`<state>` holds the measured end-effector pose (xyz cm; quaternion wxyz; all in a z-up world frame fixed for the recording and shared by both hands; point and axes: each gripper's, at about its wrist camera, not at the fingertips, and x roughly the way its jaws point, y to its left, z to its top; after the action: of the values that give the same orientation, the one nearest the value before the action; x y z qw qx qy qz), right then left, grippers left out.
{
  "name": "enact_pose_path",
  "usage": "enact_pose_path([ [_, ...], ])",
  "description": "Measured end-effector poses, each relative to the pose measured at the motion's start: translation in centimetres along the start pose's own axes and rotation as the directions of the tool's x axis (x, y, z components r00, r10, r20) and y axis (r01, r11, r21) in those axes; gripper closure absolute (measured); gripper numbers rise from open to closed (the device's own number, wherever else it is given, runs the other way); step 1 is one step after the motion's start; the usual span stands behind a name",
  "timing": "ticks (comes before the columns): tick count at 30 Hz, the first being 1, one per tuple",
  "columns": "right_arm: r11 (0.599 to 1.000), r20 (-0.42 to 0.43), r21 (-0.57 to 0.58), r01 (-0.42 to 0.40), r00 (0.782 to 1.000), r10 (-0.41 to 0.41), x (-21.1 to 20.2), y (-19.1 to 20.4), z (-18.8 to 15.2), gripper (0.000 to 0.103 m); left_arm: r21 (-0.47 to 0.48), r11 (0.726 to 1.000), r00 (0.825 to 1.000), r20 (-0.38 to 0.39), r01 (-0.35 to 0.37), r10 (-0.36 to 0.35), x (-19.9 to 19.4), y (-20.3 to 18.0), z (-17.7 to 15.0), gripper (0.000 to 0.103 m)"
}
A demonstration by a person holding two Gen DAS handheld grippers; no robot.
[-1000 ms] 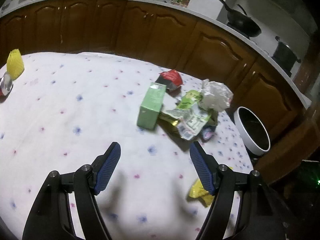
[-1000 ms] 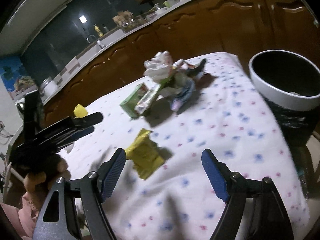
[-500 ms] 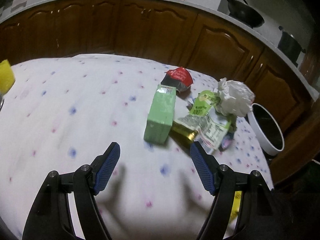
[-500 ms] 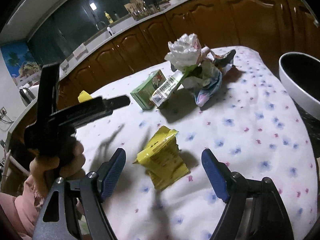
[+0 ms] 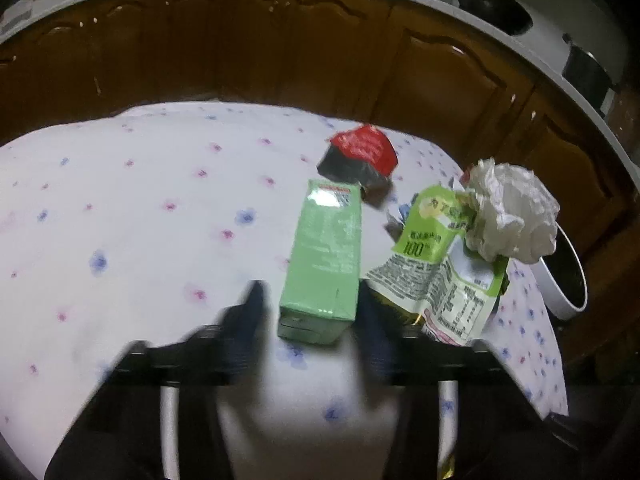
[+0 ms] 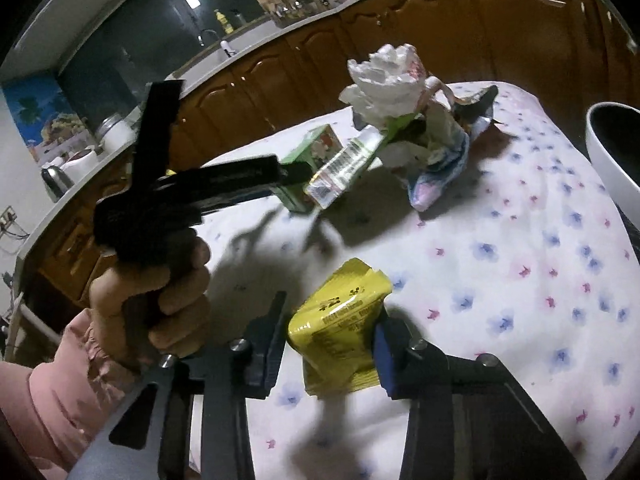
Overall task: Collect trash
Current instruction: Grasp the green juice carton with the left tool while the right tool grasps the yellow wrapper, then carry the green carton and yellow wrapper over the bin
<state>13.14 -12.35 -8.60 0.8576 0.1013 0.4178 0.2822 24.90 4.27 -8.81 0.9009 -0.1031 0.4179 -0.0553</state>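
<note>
A green carton (image 5: 324, 256) lies on the flowered tablecloth (image 5: 140, 220). My left gripper (image 5: 314, 320) is open, motion-blurred, with its fingers on either side of the carton's near end. Beside the carton lie a red-and-black wrapper (image 5: 360, 156), a green-and-white pouch (image 5: 436, 264) and a crumpled white tissue (image 5: 516, 212). In the right wrist view my right gripper (image 6: 330, 344) is open around a yellow packet (image 6: 340, 324), its fingers close to the packet's sides. The left gripper (image 6: 224, 184) and the hand holding it show there too, reaching to the carton (image 6: 312, 152).
A white-rimmed trash bin (image 5: 568, 280) stands beyond the table's right edge, also in the right wrist view (image 6: 616, 152). Wooden cabinets (image 5: 280, 52) run behind the table. A crumpled blue-white wrapper (image 6: 440, 172) lies in the pile.
Both grippers moved forward and narrowed. The left now straddles the green carton's near end; the right now straddles the yellow packet.
</note>
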Motion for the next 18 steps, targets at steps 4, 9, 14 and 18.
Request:
enact_pose_path([
  [4, 1.000, 0.015, -0.010, 0.002, 1.000, -0.002, -0.6, 0.1, 0.0, 0.066, 0.005, 1.000, 0.999, 0.031, -0.015, 0.015, -0.9, 0.0, -0.5, 0.072],
  [9, 1.000, 0.037, 0.002, 0.021, 0.999, -0.021, -1.9, -1.0, 0.2, 0.066, -0.012, 1.000, 0.996, 0.091, -0.014, 0.015, -4.2, 0.3, -1.2, 0.072],
  [14, 0.999, 0.063, 0.008, 0.032, 0.997, -0.032, -3.3, -1.9, 0.5, 0.066, -0.017, 1.000, 0.988, 0.153, 0.011, -0.008, -7.8, -0.1, -2.4, 0.073],
  [18, 0.998, 0.086, 0.009, 0.054, 0.995, -0.055, -4.6, -2.3, 0.4, 0.066, -0.011, 0.999, 0.983, 0.177, 0.051, -0.048, -9.7, -1.2, -2.7, 0.073],
])
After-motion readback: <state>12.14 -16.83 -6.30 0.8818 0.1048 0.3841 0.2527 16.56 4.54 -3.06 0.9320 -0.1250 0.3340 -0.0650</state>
